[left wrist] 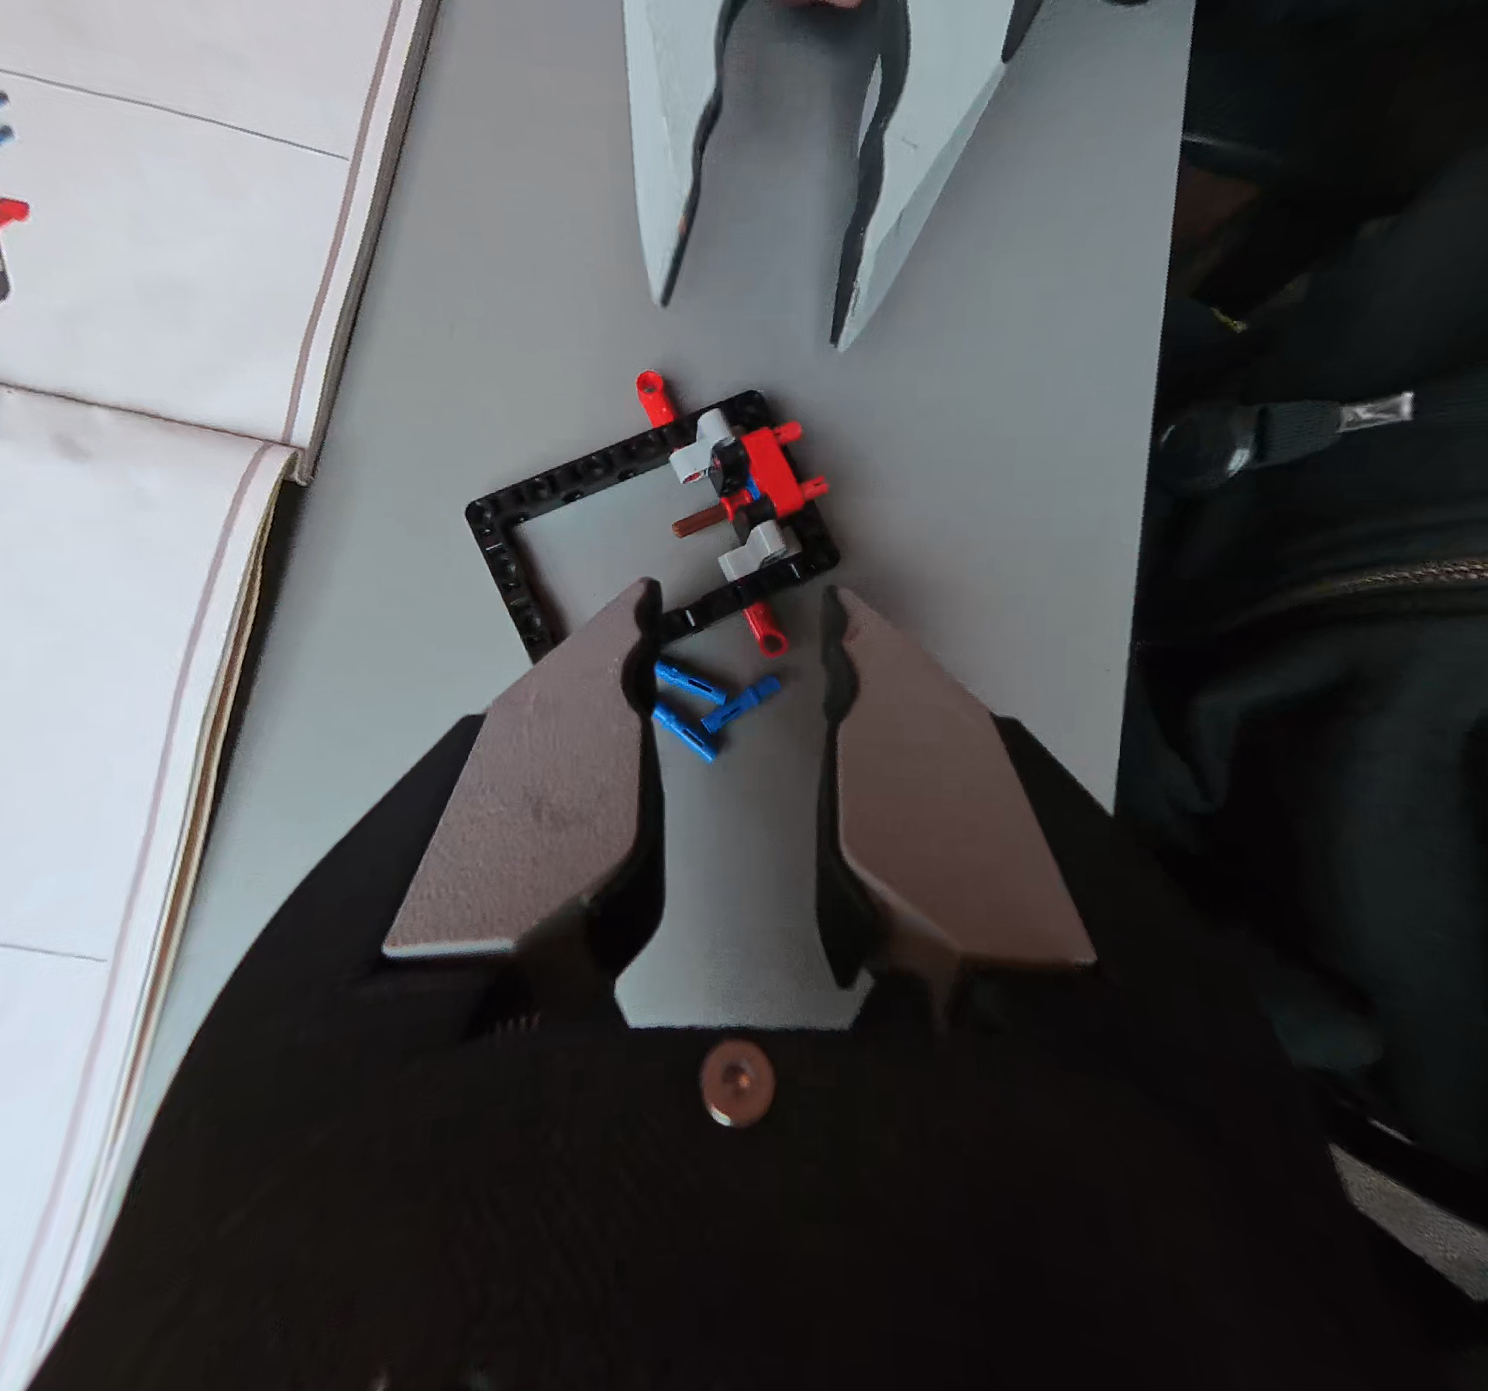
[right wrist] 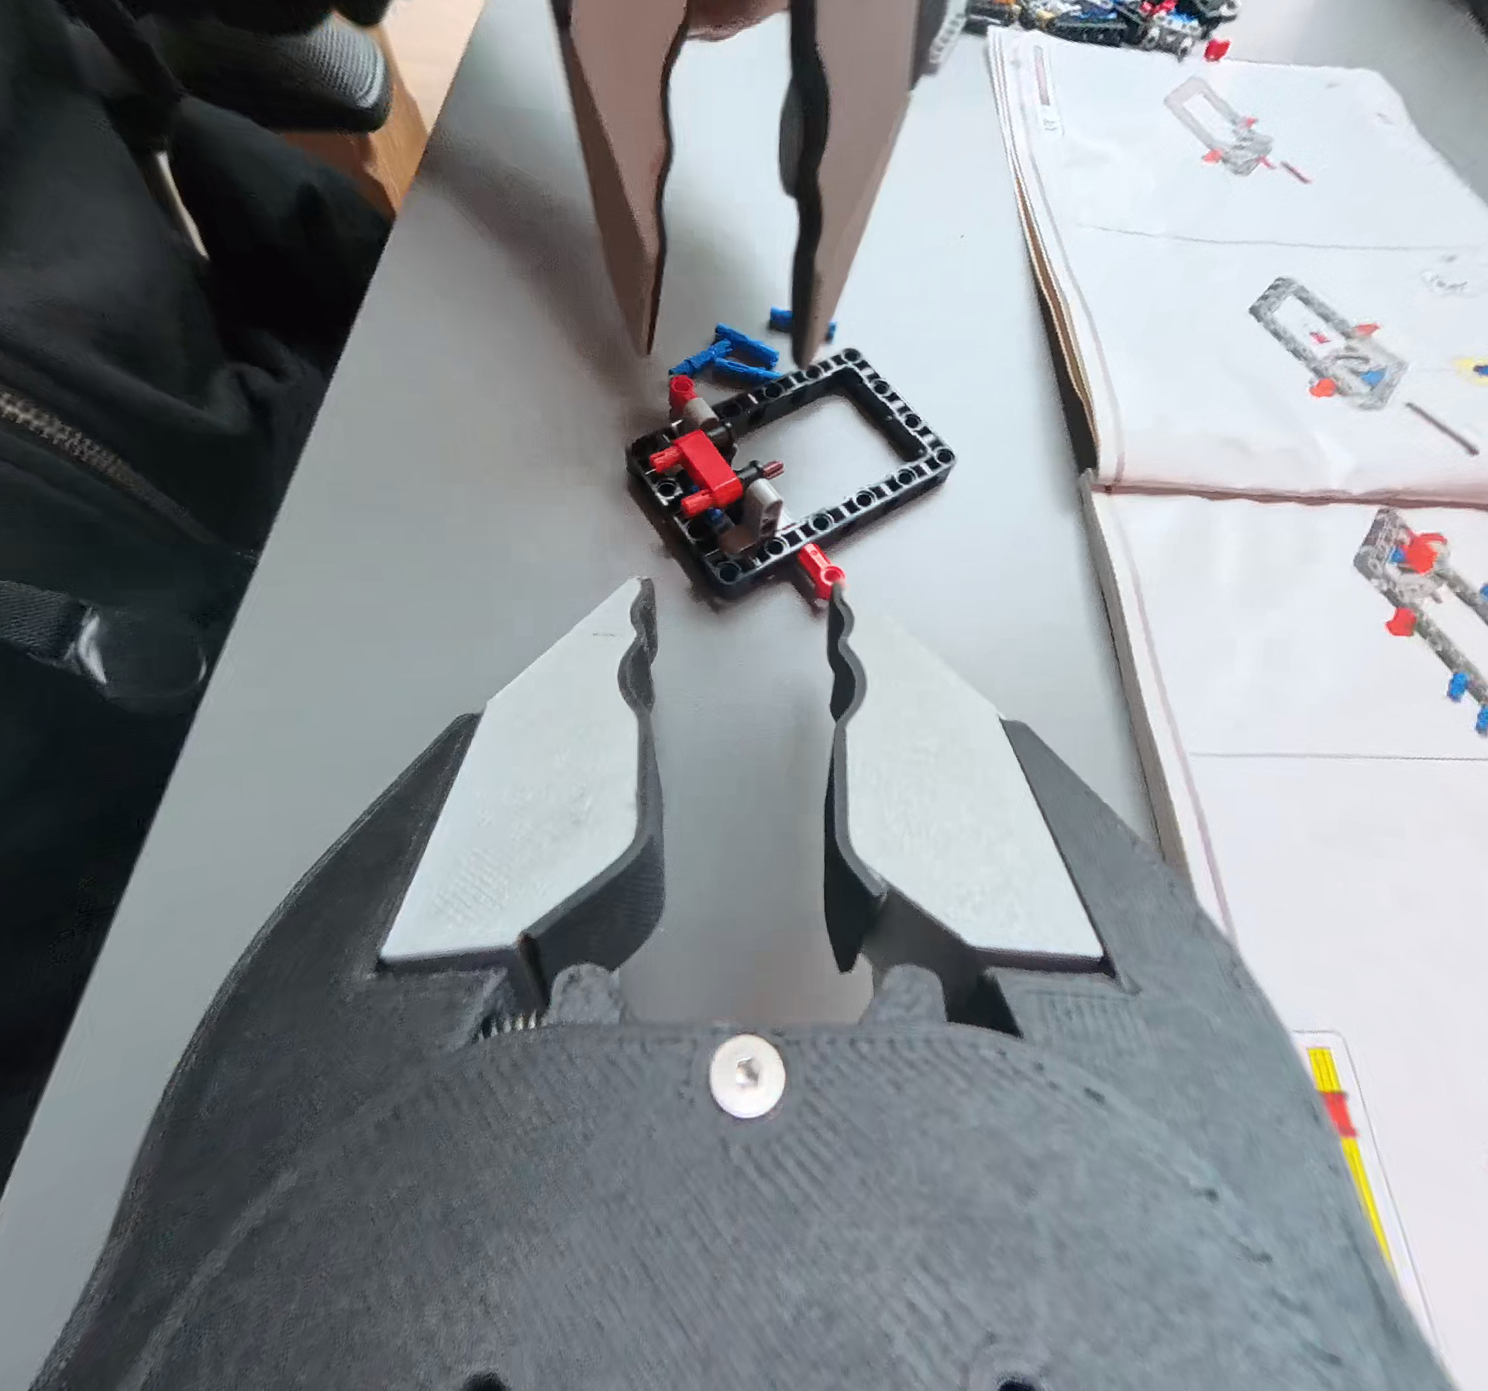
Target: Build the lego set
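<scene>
Both grippers [left wrist: 741, 595] [right wrist: 741, 595] agape, flanking black frame [right wrist: 865, 459].

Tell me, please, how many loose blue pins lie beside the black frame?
4. Three blue pins cluster between the left gripper's fingers, beside the black frame; a fourth lies partly behind one finger, shown only in the right wrist view. Others may be hidden.

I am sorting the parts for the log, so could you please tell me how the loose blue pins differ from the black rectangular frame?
The short blue plastic pins are small and lie loose in a cluster; the black rectangular beam frame is much larger and a single piece. The pins carry nothing, whereas the frame has red and grey pieces fitted at one end. Both rest on the grey table, untouched by either open gripper.
</scene>
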`<state>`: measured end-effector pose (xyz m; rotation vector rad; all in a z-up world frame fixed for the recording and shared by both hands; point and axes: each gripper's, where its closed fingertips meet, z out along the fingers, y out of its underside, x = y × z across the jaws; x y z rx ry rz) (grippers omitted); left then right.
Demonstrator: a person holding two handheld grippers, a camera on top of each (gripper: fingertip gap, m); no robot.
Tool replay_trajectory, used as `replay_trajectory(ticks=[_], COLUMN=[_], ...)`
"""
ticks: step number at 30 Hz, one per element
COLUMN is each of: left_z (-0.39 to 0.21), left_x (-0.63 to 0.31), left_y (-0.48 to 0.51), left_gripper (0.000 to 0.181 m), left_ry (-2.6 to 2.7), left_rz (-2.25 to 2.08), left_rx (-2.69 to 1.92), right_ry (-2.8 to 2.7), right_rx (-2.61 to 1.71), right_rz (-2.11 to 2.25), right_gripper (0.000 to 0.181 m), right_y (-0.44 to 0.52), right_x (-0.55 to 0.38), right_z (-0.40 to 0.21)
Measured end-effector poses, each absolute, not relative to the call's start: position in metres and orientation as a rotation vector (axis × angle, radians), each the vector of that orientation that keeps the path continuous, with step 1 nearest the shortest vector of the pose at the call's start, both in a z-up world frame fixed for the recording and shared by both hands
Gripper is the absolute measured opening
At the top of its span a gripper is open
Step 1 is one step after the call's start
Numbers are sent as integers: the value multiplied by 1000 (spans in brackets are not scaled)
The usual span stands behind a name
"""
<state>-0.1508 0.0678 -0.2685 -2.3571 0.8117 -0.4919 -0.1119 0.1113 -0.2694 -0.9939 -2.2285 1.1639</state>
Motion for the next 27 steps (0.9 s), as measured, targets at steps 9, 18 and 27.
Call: replay_trajectory(ticks=[9, 18, 27], left_z=[-283, -275, -196], left_x=[-138, -138, -212], left_y=[66, 86, 132], left_gripper=[20, 16, 45], left_ry=[744, 713, 383], left_rz=[-464, -332, -38], left_rx=[-2377, -2360, -2015], right_ry=[-2332, -2298, -1771], right_rx=[-1089, -1013, -1181], right_rz=[1084, 960, 1220], right_gripper=[56, 46, 72], right_y=[115, 116, 187], right_x=[-119, -106, -108], right_z=[-288, -289, -220])
